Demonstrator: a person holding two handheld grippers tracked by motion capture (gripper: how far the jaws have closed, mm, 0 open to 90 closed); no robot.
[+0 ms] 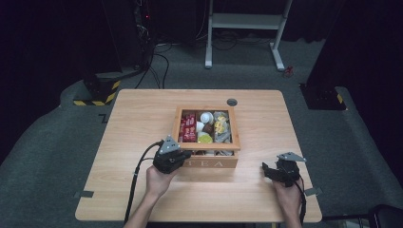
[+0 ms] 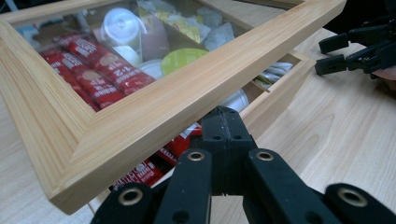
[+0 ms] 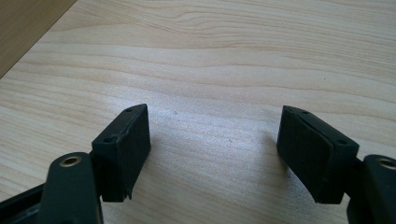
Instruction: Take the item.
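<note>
A wooden tea box (image 1: 211,163) marked TEA stands at the middle of the table. Its glass-paned lid (image 1: 236,133) is tilted up at the front. In the left gripper view the lid frame (image 2: 140,126) hangs above the box's front wall (image 2: 275,100), with red sachets (image 2: 93,74), a white capsule (image 2: 120,25) and a yellow-green disc (image 2: 182,57) behind the glass. My left gripper (image 2: 225,116) (image 1: 184,154) is shut, with its tip under the lid's front edge. My right gripper (image 1: 266,170) (image 3: 212,144) (image 2: 336,53) rests open on the table to the right of the box, nothing between its jaws.
The wooden table (image 1: 142,118) has a dark round grommet (image 1: 232,102) behind the box and grey tape tabs (image 1: 83,194) at its front edges. Beyond it stand a white metal frame (image 1: 247,23) and a yellow-black striped base (image 1: 97,92) on grey carpet.
</note>
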